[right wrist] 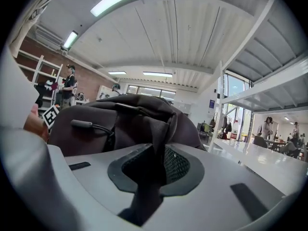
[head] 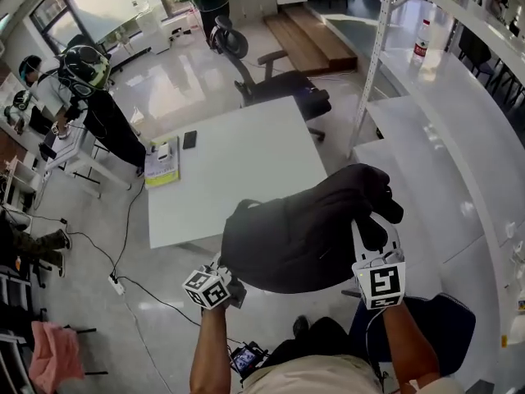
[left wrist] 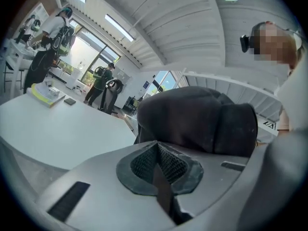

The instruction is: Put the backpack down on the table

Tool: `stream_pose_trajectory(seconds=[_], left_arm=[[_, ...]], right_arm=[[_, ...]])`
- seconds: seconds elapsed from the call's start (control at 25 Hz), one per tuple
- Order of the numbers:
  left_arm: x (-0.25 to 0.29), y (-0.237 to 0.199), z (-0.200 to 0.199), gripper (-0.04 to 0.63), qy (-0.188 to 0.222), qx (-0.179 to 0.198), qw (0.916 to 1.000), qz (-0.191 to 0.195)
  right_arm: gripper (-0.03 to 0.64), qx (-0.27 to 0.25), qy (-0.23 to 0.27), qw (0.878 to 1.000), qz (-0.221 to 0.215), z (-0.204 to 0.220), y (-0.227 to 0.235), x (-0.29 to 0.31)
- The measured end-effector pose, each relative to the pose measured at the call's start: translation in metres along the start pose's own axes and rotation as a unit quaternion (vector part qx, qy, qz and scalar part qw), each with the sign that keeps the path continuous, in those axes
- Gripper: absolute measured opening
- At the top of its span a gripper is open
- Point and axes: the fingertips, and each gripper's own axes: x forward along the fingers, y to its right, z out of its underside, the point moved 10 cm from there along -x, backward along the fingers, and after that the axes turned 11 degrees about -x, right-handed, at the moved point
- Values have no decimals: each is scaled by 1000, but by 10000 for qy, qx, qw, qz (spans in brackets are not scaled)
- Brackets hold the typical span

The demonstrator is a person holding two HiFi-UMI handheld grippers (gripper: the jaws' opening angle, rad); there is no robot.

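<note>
Both forearms are extending forward, near level. The left gripper (left wrist: 159, 173) and right gripper (right wrist: 148, 173) are each clamping a fold of the dark grey fabric backpack (head: 303, 228), which is hanging between them by the white square table (head: 238, 167).

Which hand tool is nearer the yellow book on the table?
Left. The left gripper holds the backpack on the side toward the book; the right gripper holds the far side.

Daylight is pouring through tall windows (head: 107, 2) onto a glossy pale floor (head: 176, 72) — a black office chair (head: 283, 84) is standing beside white shelving (head: 459, 97).
</note>
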Motion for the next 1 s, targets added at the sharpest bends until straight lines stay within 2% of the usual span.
stream_pose_trajectory(seconds=[0.32, 0.44, 0.6, 0.72, 0.88, 0.92, 1.0], left_arm=[[15, -32, -54, 3, 287, 47, 9977, -606], [31, -50, -75, 3, 257, 231, 9946, -975], [58, -86, -94, 5, 292, 292, 9865, -1587], [72, -110, -104, 5, 616, 108, 9789, -1943], [90, -129, -125, 5, 639, 505, 9628, -2577], [93, -132, -128, 5, 629, 585, 9601, -2663], [102, -135, -134, 5, 646, 712, 9597, -2641]], right_arm=[[69, 30, 113, 9991, -412, -29, 10, 105], [69, 11, -32, 9981, -617, -29, 18, 158], [69, -40, -357, 9940, -1037, -14, 22, 240], [69, -19, -585, 9905, -1245, 1, 21, 294], [88, -184, -1169, 9858, -1188, 20, 23, 361], [100, -263, -1383, 9832, -1163, 30, 22, 374], [146, -533, -1601, 9788, -1162, 45, 17, 391]])
